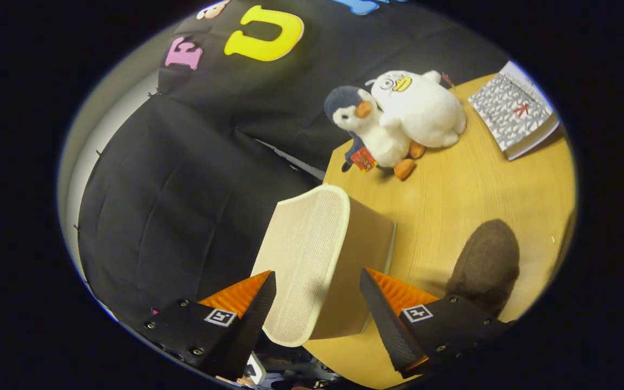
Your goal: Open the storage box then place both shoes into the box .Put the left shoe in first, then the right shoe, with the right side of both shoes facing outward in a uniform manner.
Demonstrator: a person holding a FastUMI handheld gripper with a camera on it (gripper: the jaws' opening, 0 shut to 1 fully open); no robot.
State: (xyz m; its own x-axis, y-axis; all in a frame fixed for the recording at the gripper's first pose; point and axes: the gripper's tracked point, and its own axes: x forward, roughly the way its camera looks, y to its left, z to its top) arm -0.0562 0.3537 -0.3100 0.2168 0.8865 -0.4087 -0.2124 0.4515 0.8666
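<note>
Gripper view shows your gripper fingers apart around the beige mesh-fronted storage box at the wooden tabletop's edge; the brown fuzzy shoe waits outside, so packing remains.

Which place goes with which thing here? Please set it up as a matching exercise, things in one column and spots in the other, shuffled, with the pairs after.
Things:
1. beige shoe
2. brown shoe
3. penguin plush
4. book

Places:
A. far corner of the table, beyond the white duck plush
B. between the open fingers of the claw, neither finger seen pressing it
C. leaning against the white duck plush
D. on the table just beyond one finger, off to the beige shoe's side

Pairs: 1-B, 2-D, 3-C, 4-A
</note>
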